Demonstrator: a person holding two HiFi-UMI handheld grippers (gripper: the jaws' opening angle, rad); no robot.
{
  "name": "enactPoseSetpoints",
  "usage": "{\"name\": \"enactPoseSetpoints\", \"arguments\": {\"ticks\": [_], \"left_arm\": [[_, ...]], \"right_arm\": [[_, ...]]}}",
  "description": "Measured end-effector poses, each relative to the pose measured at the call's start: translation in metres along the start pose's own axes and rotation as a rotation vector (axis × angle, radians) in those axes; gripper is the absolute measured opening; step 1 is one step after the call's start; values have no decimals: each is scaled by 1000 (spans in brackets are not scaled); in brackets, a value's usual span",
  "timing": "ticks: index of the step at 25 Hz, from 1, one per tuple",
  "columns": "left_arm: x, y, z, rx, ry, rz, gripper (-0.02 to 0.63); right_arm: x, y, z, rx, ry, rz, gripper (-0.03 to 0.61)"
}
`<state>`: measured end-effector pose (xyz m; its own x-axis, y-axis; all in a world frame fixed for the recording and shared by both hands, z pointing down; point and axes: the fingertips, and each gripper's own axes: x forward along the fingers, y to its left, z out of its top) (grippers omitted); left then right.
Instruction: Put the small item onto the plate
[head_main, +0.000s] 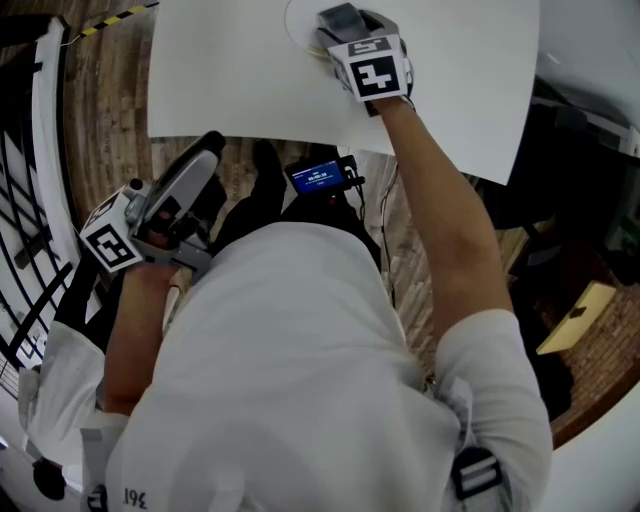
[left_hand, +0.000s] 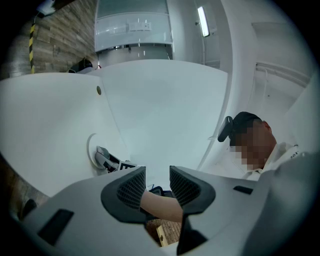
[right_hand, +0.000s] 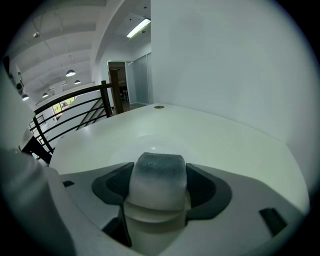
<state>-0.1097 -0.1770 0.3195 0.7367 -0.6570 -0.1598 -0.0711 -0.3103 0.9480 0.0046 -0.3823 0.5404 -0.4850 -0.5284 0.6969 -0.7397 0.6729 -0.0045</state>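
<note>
Small item (right_hand: 157, 172), a pale, cloudy block with a darker grey top, sits clamped between the two dark pads of the right tongs (right_hand: 159, 187), which are closed snugly against its sides. In the head view these tongs reach out at 12 o'clock over the white tabletop (head_main: 250, 70), directly above the white plate (head_main: 290, 20) at the tabletop's far edge. Whether the block touches the plate cannot be made out.

The left tongs (left_hand: 157, 186) are held back at 9 o'clock in the head view, off the tabletop and above the wooden floor (head_main: 110, 90). Their jaws stand partly apart with nothing gripped; only the person's right forearm (left_hand: 160, 205) shows through the gap, well beyond. From the left gripper view, the plate's rim (left_hand: 90, 150) lies at 10 o'clock of the jaws, with the right tongs over it.
</note>
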Motion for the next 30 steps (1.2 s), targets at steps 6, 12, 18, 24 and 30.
{"name": "enactPoseSetpoints", "arguments": {"ticks": [6, 12, 18, 24, 30], "left_arm": [[0, 0, -2, -17, 3, -5, 132], [0, -2, -3, -17, 7, -14, 133], [-2, 0, -4, -16, 7, -13, 133], [-1, -2, -3, -10, 6, -21, 133], [1, -6, -3, -12, 3, -36, 133]], "right_arm": [[1, 3, 2, -2, 1, 4, 313], [0, 5, 4, -7, 5, 6, 313], [-2, 2, 9, -4, -7, -4, 313], [-5, 3, 10, -7, -7, -11, 313], [-14, 1, 8, -7, -5, -23, 313]]}}
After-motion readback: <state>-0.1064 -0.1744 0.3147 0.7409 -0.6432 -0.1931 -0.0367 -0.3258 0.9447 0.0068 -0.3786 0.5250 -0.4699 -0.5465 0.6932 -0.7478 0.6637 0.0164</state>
